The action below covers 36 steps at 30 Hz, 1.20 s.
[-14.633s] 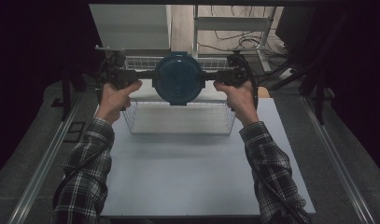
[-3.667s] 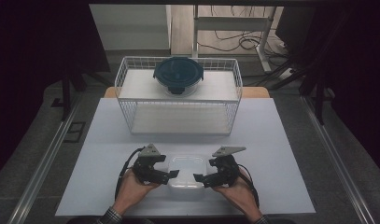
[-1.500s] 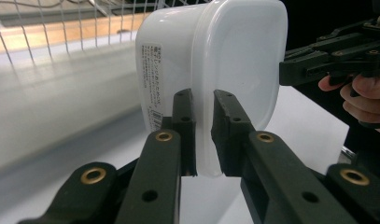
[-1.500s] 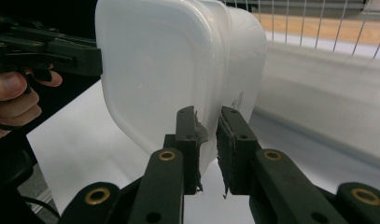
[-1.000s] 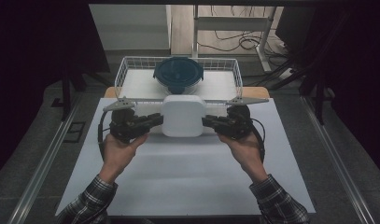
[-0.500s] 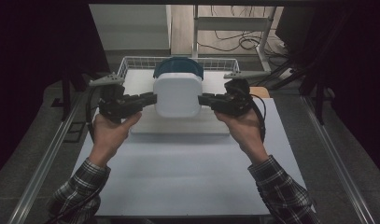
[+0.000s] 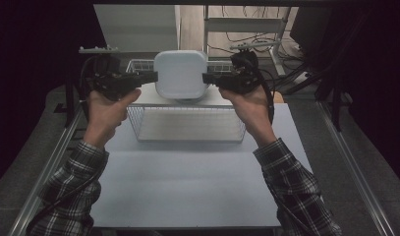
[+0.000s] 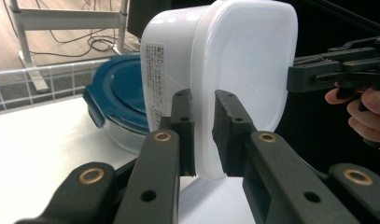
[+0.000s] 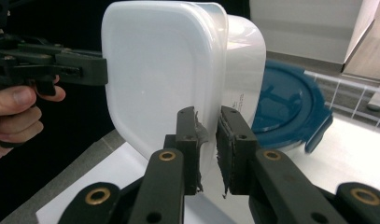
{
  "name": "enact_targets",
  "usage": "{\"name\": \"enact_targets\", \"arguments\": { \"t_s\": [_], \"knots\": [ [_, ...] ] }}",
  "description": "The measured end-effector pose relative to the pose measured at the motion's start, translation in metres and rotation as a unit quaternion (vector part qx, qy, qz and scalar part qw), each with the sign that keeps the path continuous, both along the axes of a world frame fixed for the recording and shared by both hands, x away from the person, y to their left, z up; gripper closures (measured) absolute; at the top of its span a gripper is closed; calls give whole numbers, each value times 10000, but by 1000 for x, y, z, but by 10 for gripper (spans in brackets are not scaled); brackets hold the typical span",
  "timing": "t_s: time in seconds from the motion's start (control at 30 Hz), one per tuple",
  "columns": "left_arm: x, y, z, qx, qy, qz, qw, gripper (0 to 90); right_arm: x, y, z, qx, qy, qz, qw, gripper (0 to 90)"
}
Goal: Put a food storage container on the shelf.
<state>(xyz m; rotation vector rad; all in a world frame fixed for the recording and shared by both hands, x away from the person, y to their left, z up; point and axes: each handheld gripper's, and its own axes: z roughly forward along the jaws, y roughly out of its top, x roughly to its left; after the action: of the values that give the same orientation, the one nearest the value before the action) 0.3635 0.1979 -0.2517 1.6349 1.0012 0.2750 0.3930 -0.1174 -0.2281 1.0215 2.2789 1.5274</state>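
White plastic square container (image 7: 181, 73) carried in the air between two hand-held grippers, above the wire basket (image 7: 187, 125) at the desk's (image 7: 187, 187) far edge.

Each side rim of the container is pinched: the left hand-held gripper (image 7: 151, 77) is clenched on one edge, the right hand-held gripper (image 7: 210, 77) on the opposite one, with the tub turned on its side so its broad face looks at the high camera. The step in hand looks like carrying it to the basket's white top shelf (image 7: 148, 96); next it likely needs lowering level beside the round blue-lidded glass bowl (image 8: 117, 100) without knocking it. That bowl shows in both gripper views just behind the container, as does a printed label (image 8: 156, 79) on the tub's wall in the left gripper view; from the high view the container hides the bowl.
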Motion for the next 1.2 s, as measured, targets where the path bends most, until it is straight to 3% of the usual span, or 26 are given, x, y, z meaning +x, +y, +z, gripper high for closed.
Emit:
{"name": "enact_targets", "arguments": {
  "t_s": [0.4, 0.7, 1.0, 1.2],
  "knots": [
    [32, 2, -7, -260, 312, 13, 9992, 781, 30, 5, 3, 35, 196, -199, 9996, 776],
    [44, -3, -2, -153, 309, 71, 9994, 744, 47, 6, 0, 79, 354, -343, 9988, 748],
    [56, -8, -4, -119, 341, 211, 9991, 693, 56, 12, -1, -12, 231, -492, 9985, 673],
    [66, -7, -5, -240, 469, 205, 9984, 660, 65, 14, -3, 90, 296, -507, 9982, 628]
  ]
}}
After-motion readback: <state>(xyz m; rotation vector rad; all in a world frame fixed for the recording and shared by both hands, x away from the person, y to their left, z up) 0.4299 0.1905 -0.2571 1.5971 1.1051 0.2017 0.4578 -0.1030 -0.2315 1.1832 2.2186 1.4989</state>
